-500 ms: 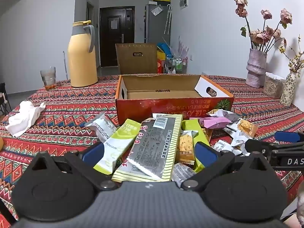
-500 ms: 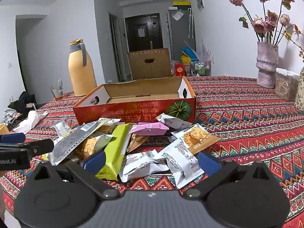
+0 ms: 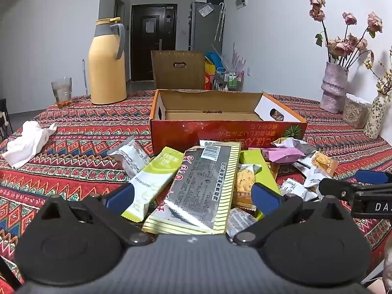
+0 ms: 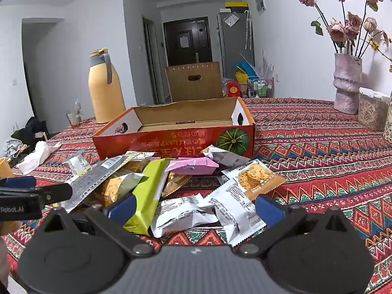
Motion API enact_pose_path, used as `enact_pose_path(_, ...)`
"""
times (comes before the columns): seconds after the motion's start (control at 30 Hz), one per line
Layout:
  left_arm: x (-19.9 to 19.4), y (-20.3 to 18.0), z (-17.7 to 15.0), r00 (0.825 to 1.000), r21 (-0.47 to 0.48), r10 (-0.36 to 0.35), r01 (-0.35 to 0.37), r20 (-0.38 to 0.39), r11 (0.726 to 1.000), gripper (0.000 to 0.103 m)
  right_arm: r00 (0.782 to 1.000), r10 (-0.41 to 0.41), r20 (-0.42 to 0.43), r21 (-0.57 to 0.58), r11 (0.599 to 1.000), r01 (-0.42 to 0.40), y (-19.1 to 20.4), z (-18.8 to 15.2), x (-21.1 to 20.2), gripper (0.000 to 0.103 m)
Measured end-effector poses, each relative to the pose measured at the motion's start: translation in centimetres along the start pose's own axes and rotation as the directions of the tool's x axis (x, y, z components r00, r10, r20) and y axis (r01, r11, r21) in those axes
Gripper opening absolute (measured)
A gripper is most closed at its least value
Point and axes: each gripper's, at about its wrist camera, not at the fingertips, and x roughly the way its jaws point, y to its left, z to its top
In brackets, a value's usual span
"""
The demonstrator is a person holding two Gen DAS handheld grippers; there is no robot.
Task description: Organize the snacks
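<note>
Silver-and-yellow snack packet (image 3: 205, 183) lies between the left gripper's (image 3: 193, 196) wide-open fingers (image 3: 120, 197), untouched; right gripper (image 4: 196, 207) open too.

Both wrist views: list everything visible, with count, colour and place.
snack packets: over ten, mixed colours, piled before the box
cardboard box: one, orange-red, open, empty, table centre
thermos jug: one, yellow, far left
glass: one, clear, beside the jug
white cloth: one, crumpled, left
vase of dried roses: one, pinkish, far right
tablecloth: one, red patterned
left gripper: open, above the pile
right gripper: open, above the pile
</note>
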Motion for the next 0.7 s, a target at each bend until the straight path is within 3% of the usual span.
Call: enact_pose_path(0.7, 0.52, 0.47, -0.26, 1.0, -0.013, -0.013, 0.014, 0.021, 1.0, 0.103, 1.0, 0.001, -0.013, -0.009, 1.0, -0.001, 0.03, -0.02, 0.88, 0.103)
